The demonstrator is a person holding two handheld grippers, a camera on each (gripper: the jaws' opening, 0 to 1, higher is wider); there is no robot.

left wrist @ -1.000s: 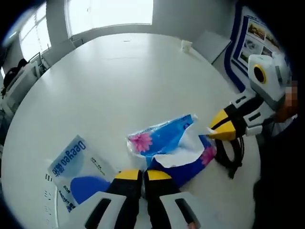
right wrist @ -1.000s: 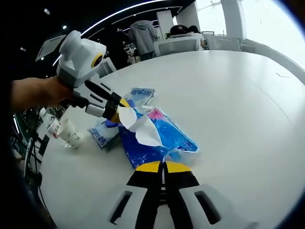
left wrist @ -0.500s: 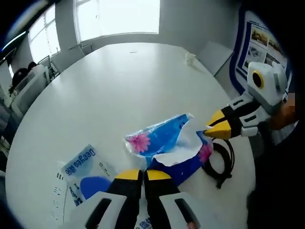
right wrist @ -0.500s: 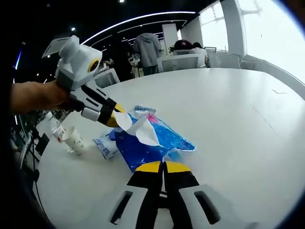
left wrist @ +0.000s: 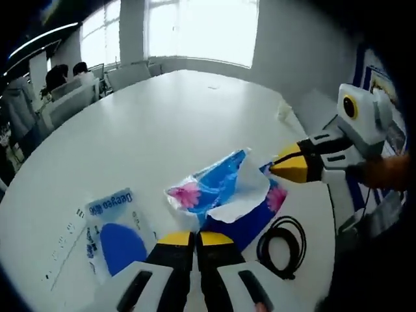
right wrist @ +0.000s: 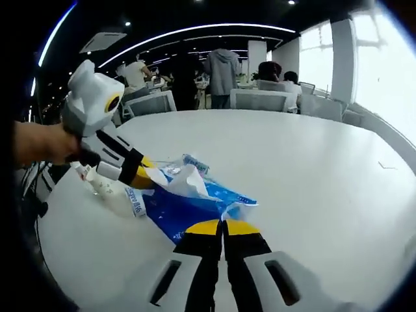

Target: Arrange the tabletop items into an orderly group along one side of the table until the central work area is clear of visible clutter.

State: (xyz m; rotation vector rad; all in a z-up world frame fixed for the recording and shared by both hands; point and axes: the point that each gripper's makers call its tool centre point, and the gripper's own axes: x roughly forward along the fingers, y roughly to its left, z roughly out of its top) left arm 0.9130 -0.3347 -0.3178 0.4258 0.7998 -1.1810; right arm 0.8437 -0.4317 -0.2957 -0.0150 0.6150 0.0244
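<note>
Tissue pack (left wrist: pixel 224 195), blue with pink flowers, is held between the two grippers above the white tabletop (left wrist: pixel 162 123), one white tissue sticking out of its torn top. Left gripper (left wrist: pixel 195 239) is clamped on the pack's near end, and right gripper (right wrist: pixel 221 228) is clamped on its opposite end. Beside the pack lie a flat blue-and-white packet (left wrist: pixel 114 231) and a coiled black cable (left wrist: pixel 281 247); a paper cup (right wrist: pixel 97 184) sits near the left gripper in the right gripper view.
</note>
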